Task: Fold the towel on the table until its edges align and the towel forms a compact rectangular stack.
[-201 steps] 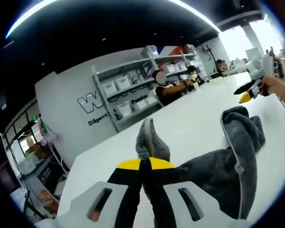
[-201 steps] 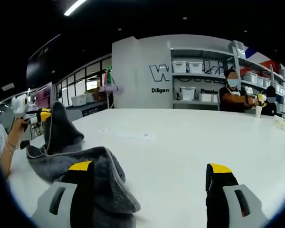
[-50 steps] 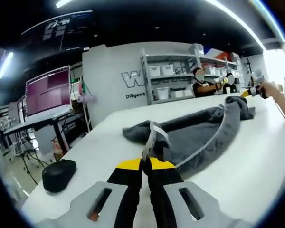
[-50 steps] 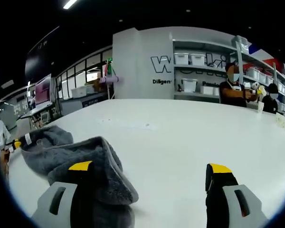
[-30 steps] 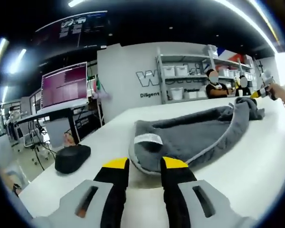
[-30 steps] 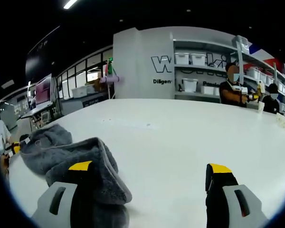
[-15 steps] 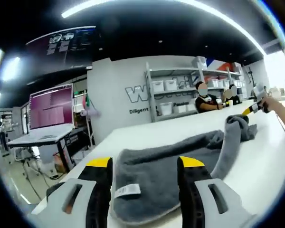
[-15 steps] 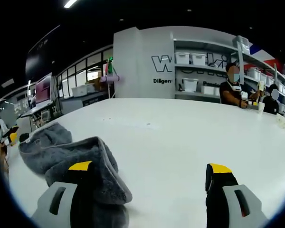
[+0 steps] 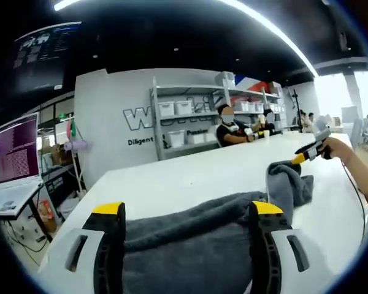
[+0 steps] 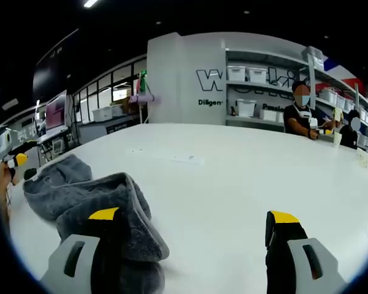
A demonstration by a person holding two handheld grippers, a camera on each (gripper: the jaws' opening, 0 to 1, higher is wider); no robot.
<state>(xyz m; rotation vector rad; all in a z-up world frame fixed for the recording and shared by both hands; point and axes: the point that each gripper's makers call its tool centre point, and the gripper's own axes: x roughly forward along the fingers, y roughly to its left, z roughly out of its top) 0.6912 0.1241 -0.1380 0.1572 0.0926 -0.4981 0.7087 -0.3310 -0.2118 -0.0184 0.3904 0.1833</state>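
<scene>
Lying bunched on table [image 10: 233,184]: towel [image 9: 196,245]; left claw [image 9: 187,211] spread.

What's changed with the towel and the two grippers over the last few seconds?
The left gripper has let go of the towel: it was shut on a raised corner, and now it is open with the towel lying flat on the table between its jaws. The right gripper stayed open, with a bunched end of the towel by one jaw.
</scene>
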